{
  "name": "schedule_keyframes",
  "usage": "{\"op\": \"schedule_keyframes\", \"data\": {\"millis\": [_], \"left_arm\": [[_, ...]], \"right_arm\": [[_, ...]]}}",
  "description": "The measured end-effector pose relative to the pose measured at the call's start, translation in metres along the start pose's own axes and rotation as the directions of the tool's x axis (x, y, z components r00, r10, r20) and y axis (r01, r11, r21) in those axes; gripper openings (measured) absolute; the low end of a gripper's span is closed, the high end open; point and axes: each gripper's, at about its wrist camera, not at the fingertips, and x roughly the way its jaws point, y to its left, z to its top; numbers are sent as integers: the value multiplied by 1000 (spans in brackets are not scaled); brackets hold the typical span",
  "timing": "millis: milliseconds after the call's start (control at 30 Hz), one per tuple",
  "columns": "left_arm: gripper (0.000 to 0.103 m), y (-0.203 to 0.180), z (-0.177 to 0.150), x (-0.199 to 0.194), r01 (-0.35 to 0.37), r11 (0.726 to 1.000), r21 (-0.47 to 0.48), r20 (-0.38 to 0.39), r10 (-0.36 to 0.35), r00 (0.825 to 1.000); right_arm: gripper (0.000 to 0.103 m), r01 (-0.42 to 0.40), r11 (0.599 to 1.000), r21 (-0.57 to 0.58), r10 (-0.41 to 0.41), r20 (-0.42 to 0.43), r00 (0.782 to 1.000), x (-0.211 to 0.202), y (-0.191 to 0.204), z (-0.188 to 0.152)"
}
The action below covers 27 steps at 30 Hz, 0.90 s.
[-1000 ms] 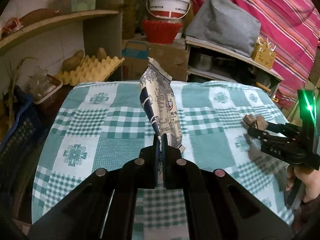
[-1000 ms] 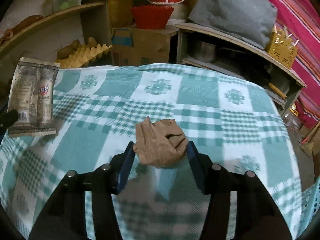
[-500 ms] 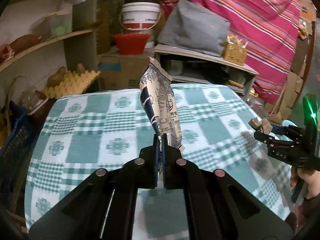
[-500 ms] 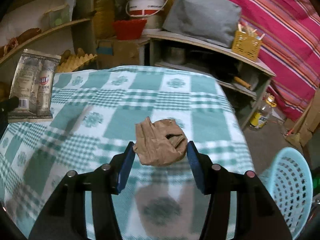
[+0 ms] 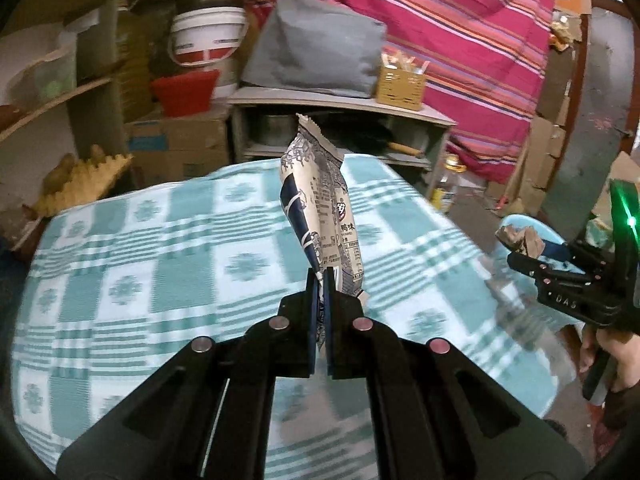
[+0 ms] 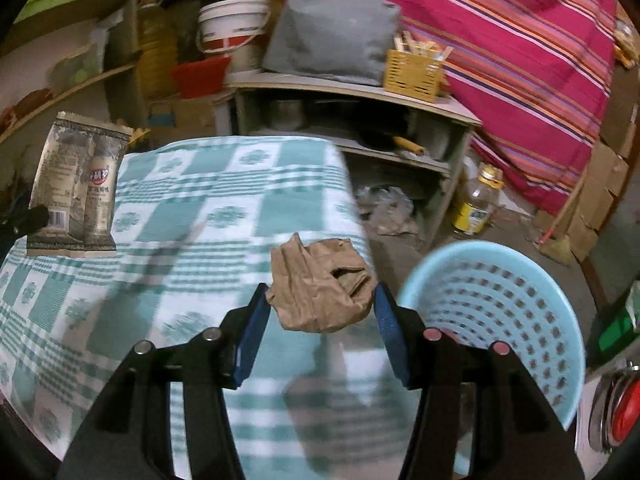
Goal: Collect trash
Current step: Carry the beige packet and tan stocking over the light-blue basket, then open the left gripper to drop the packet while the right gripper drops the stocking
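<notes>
My left gripper (image 5: 320, 280) is shut on the bottom edge of an empty snack wrapper (image 5: 320, 208), which stands up above the checked tablecloth (image 5: 160, 264). A crumpled brown paper wad (image 6: 320, 292) sits pinched between the blue pads of my right gripper (image 6: 320, 300), over the table's right edge. Just right of it stands a light blue perforated waste basket (image 6: 500, 292) on the floor. In the right wrist view the wrapper (image 6: 76, 188) hangs at far left. In the left wrist view the right gripper (image 5: 516, 256) with the wad (image 5: 520, 238) is at far right, over the basket rim (image 5: 520, 222).
Behind the table stand a wooden shelf unit (image 6: 360, 96) with a grey cushion (image 6: 332, 32) and a yellow basket (image 6: 412, 68). A white bucket (image 5: 208, 36) and red tub (image 5: 184, 90) are left of it. An oil bottle (image 6: 476, 204) stands on the floor. A person's hand (image 5: 612, 348) holds the right gripper.
Both grippers have swung to the right with their loads. The table has slid left in both views, and the blue basket has come into sight beside the right gripper.
</notes>
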Motion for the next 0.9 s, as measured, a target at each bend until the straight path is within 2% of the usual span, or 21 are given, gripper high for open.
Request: {"op": "schedule_keyframes", "data": {"millis": [300, 500, 700, 833, 867, 900], "left_arm": [[1, -87, 5, 29, 113, 992, 58, -27, -111, 993], [1, -150, 4, 52, 193, 978, 81, -47, -190, 981], [1, -212, 2, 69, 261, 956, 134, -72, -253, 965], [2, -236, -1, 78, 278, 951, 135, -93, -267, 959], [3, -238, -2, 80, 279, 951, 131, -95, -268, 959], [10, -240, -3, 82, 285, 950, 127, -103, -273, 957]], "right_arm": [[53, 80, 990, 114, -81, 2, 997, -18, -92, -28], [53, 124, 978, 166, -124, -9, 992, -26, -139, -38], [53, 144, 971, 191, -145, -9, 989, -33, -166, -43], [53, 155, 967, 202, -154, -24, 988, -32, -178, -50], [53, 157, 966, 203, -155, -26, 988, -32, -180, -51], [53, 159, 966, 204, -156, -29, 987, -31, -183, -52]]}}
